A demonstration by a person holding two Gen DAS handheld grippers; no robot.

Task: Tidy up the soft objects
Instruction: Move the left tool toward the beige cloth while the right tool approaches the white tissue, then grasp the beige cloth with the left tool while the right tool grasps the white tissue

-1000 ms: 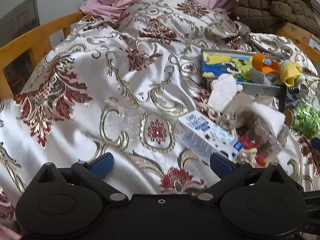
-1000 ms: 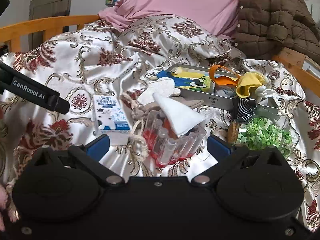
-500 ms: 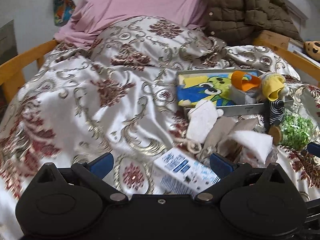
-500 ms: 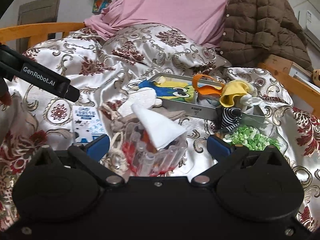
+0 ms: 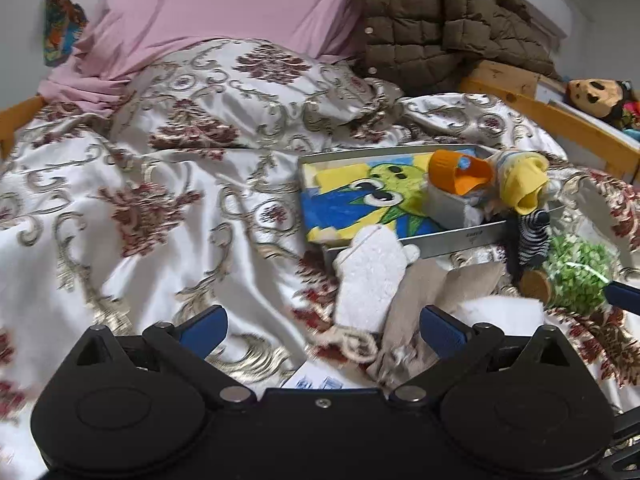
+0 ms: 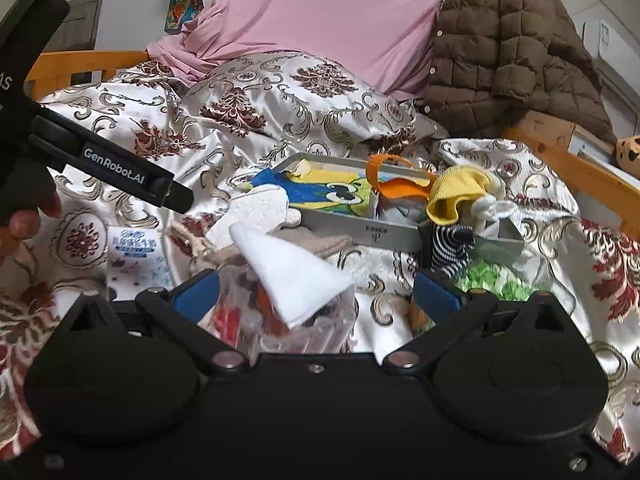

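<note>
Left tongs (image 5: 323,326): blue pads wide apart, holding nothing, hovering over the satin bedspread with gold and maroon scrollwork (image 5: 160,216). Right tongs (image 6: 316,290): likewise spread, empty, poised above the clutter.

Change against half a second ago: both views have swung to the right and forward. In the left view the blue-and-white printed packet (image 5: 316,382) has slid almost wholly under the tongs' body; only a sliver shows. In the right view the packet (image 6: 134,248) is in full sight on the bedspread, and the left tool's black arm lettered "GenRobot.AI" (image 6: 120,170) sits higher in frame.

Nearest the right tongs: a white folded cloth (image 6: 292,276) draped over a clear plastic container with red contents (image 6: 256,320); contents blurred, possibly tubes. Beyond it, a beige knitted cloth (image 5: 424,292) and a white fluffy mitt-shaped piece (image 5: 370,276), the latter leaning on the front wall of the grey metal tray (image 5: 456,238). Tray holds a blue-yellow-green cartoon-print cloth (image 5: 360,200), an orange strap piece (image 5: 460,172), and a yellow knit sock (image 5: 520,184); a black-and-white striped sock (image 5: 534,236) hangs over the tray's front. Green shredded material in a clear jar (image 5: 576,276) lies right of it, partly cut off in the right view.

Far: pink sheet (image 5: 224,12), brown quilted jacket (image 5: 440,16).
</note>
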